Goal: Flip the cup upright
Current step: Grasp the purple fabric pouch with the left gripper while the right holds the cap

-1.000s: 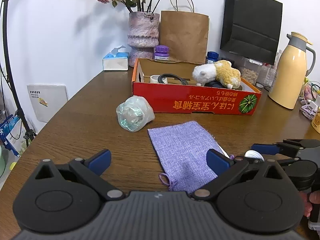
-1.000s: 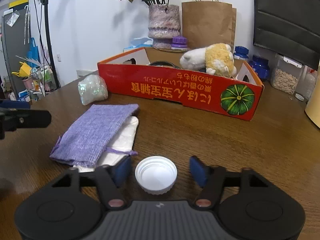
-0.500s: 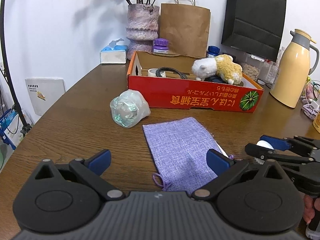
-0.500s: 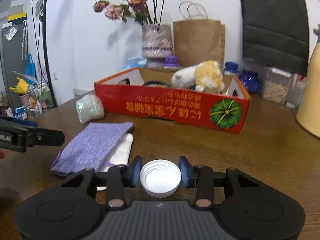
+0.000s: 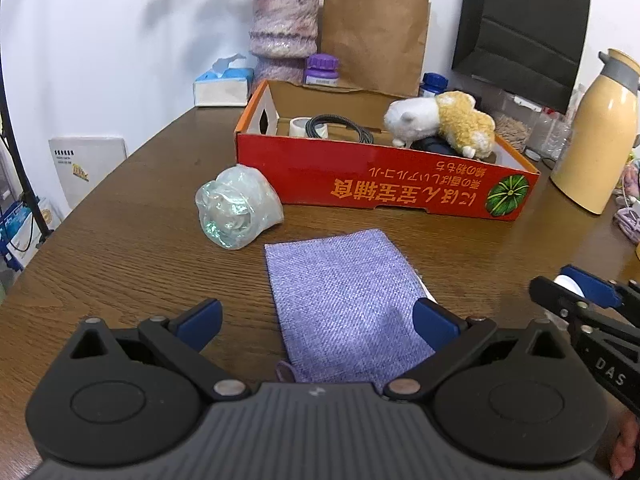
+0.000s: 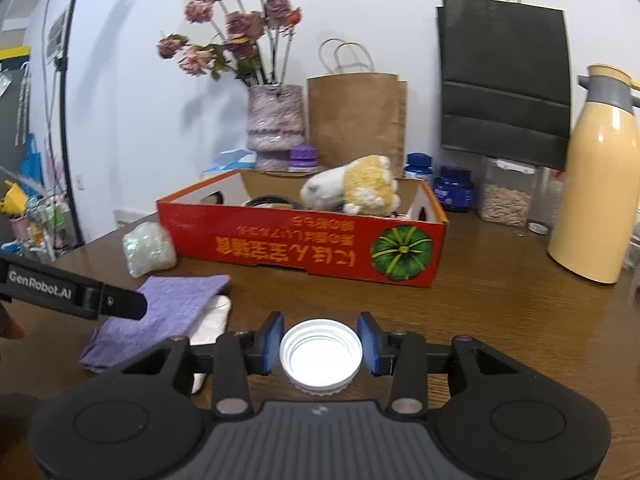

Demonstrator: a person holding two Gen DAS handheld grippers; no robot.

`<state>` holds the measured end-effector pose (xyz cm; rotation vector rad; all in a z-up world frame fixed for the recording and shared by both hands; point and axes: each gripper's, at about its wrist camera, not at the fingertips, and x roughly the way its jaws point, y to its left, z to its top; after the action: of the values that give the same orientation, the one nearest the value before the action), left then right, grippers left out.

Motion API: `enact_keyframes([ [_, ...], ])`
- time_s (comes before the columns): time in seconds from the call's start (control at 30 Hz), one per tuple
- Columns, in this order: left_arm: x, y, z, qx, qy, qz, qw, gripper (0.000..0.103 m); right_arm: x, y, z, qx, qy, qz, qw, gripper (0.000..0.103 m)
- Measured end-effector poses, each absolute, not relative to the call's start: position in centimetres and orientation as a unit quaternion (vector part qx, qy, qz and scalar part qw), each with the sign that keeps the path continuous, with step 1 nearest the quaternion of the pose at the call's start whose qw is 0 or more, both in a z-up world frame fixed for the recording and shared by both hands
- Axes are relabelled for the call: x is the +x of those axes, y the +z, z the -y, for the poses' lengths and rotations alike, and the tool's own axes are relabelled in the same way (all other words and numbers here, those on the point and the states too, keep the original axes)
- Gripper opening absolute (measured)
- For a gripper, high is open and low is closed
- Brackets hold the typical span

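Note:
A small white cup (image 6: 320,354), shaped like a ribbed cap, is held between the blue pads of my right gripper (image 6: 320,342). The gripper is shut on it, and the cup's open mouth faces the camera above the brown table (image 6: 500,320). In the left wrist view the right gripper (image 5: 572,290) shows at the right edge with a bit of white between its fingers. My left gripper (image 5: 316,320) is open and empty over the near end of a purple cloth pouch (image 5: 344,288). One black finger (image 6: 80,294) of it reaches in from the left of the right wrist view.
A red cardboard box (image 5: 380,184) with a plush toy (image 5: 440,122) stands behind the pouch. A crumpled plastic wrap (image 5: 236,208) lies left of the box. A yellow thermos (image 5: 592,136) stands at the right. A vase, paper bags and jars line the wall.
My right gripper closed on the white cup and lifted it, tilting upward. My left gripper moved forward over the pouch and stayed open.

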<state>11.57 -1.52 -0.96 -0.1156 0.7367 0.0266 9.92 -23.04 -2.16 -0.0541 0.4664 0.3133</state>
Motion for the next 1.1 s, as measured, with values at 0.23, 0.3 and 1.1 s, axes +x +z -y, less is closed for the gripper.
enact_keyframes([
  [0.23, 13.2, -1.3, 2.3, -0.068, 0.016, -0.372, 0.926, 0.103, 10.2, -2.2, 23.7, -0.016, 0.130, -0.229, 0.965, 0.039],
  [0.3, 13.6, -1.4, 2.7, -0.066, 0.014, -0.374, 0.925, 0.103, 10.2, -2.1, 24.1, -0.006, 0.123, -0.225, 0.967, 0.039],
  [1.1, 13.4, -3.6, 3.5, -0.041, 0.006, -0.356, 0.934, 0.091, 10.4, -2.3, 23.9, -0.004, 0.132, -0.234, 0.963, 0.040],
])
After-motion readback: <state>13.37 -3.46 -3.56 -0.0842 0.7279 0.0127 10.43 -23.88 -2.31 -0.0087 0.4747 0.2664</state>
